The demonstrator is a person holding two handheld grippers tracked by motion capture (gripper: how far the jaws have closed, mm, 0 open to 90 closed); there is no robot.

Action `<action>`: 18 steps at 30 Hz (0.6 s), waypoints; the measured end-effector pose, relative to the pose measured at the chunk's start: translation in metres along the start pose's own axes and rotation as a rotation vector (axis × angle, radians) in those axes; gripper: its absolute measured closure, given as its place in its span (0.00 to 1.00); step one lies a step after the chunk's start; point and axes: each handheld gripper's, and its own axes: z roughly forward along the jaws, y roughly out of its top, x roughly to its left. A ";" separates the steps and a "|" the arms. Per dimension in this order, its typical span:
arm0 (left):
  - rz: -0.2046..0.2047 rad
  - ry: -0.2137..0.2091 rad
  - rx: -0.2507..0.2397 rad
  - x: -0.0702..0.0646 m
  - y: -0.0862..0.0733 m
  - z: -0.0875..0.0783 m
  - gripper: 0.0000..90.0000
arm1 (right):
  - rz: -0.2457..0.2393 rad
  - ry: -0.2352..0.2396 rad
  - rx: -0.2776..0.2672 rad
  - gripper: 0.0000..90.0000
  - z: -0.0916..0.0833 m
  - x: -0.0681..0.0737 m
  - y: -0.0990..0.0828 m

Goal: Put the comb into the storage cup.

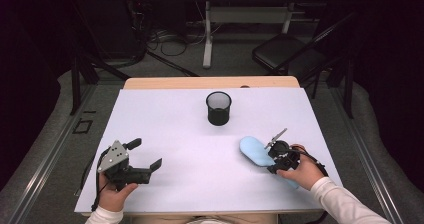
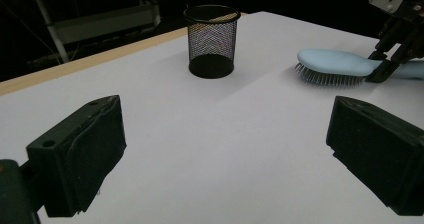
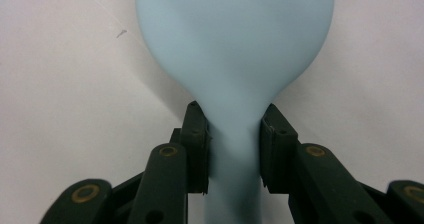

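High view: light-blue hairbrush (image 1: 254, 151) flat on white worktop (image 1: 170, 134), fwd-right of centre, well apart from black mesh cup (image 1: 218, 108) and nearer the person than it. Brush head toward cup side, handle end under right hand (image 1: 300, 171). Right hand-held gripper (image 1: 276, 156) down on brush at neck, where head narrows to handle. Left hand-held gripper (image 1: 148, 155) well left of cup and nearer the person, held just above worktop in left hand (image 1: 114, 194), jaws wide apart, nothing btwn them. Grey three-cornered plate on top of it.

Left gripper view: two black jaws at bottom corners, spread wide, bare worktop btwn them. Mesh cup (image 2: 212, 40) upright beyond, toward far edge. Hairbrush (image 2: 332, 66) right of cup, bristles down on worktop, pale back up. Right hand-held gripper (image 2: 382, 66) at brush's handle end, on far side from cup.

Right gripper view: looking straight down on brush back (image 3: 235, 44). Both jaws closed in on narrow neck (image 3: 234, 149), one pad each side, pads against plastic w/ no visible gap; partly closed, gripping brush. Brush seems to lie on worktop; lift off surface can't be told. Small dark speck on worktop (image 3: 120, 33) left of brush head.
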 end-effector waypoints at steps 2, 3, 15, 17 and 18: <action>0.001 0.000 0.001 0.000 0.000 0.000 0.03 | -0.011 -0.003 0.006 0.77 -0.001 0.000 0.000; 0.002 0.000 0.001 0.000 0.000 0.000 0.03 | -0.008 -0.004 -0.002 0.77 -0.001 0.000 -0.001; 0.001 0.001 0.002 0.000 0.000 0.000 0.03 | 0.013 0.006 -0.063 0.77 -0.003 0.000 -0.003; 0.002 0.001 0.002 0.000 0.000 0.000 0.03 | 0.011 0.009 -0.077 0.77 -0.003 -0.001 -0.002; 0.003 0.001 0.002 0.000 0.000 0.000 0.03 | 0.014 0.006 -0.085 0.77 -0.004 0.000 -0.001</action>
